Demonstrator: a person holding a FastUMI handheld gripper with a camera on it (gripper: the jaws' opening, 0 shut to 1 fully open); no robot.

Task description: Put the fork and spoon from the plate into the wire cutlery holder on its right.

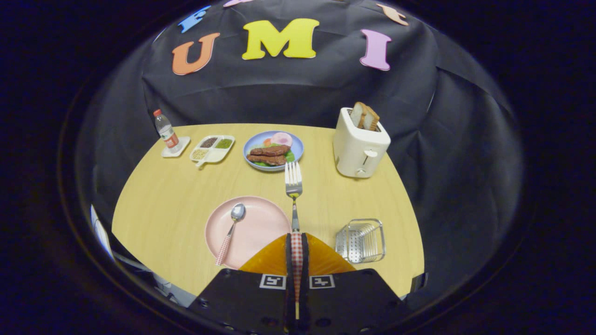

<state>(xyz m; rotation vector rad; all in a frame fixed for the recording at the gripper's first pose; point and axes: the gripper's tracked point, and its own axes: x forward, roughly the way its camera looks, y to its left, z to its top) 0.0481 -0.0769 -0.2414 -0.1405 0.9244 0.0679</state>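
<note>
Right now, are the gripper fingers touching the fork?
Touching. The gripper view shows both fingers of the gripper closed on the fork handle, with no gap.

The one camera rode on the claw, looked forward and down along its fingers, high above the bench, facing the booth wall.

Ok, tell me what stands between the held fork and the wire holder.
Nothing visible. The gripper is shut on the fork, raised above the table; the wire cutlery holder sits to its right, open-topped and unobstructed.
</note>
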